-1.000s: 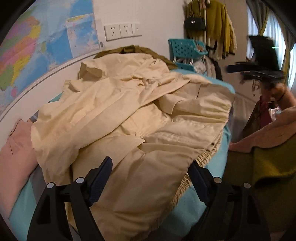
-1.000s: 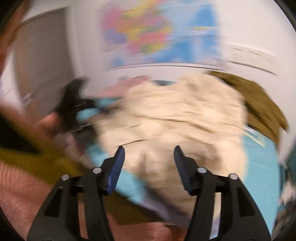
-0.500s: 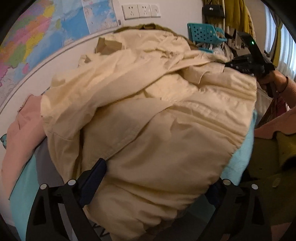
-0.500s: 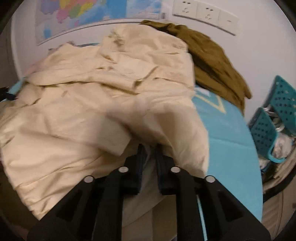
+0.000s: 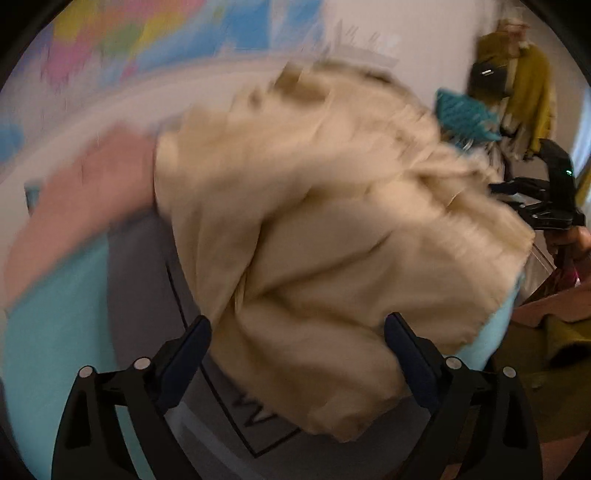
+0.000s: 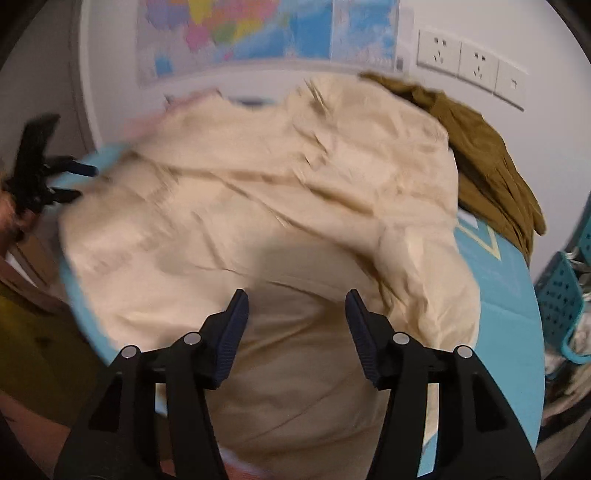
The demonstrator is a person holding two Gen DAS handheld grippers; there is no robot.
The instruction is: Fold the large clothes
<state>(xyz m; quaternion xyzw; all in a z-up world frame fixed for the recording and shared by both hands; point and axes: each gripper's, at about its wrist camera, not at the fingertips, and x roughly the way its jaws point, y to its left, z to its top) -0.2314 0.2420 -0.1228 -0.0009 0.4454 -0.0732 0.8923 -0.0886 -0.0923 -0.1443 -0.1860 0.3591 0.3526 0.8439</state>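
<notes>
We find both grippers angled down over the cream coat [image 6: 258, 206]: left gripper [image 5: 295, 350] spread wide, right gripper [image 6: 295, 321] opening, gripping nothing; the coat's direction is unclear.

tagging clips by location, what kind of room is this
Probably a bedroom at home: clothes hang on the wall, a world map is pinned above wall sockets, and a cream coat lies on a turquoise bed or table cover.

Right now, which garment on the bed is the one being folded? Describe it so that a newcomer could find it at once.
Start at the teal-covered bed below the wall map. The cream jacket is spread over most of it, crumpled. It is far paler and larger than the olive-brown garment behind it by the wall sockets, and than the pink garment at its other side.
</notes>
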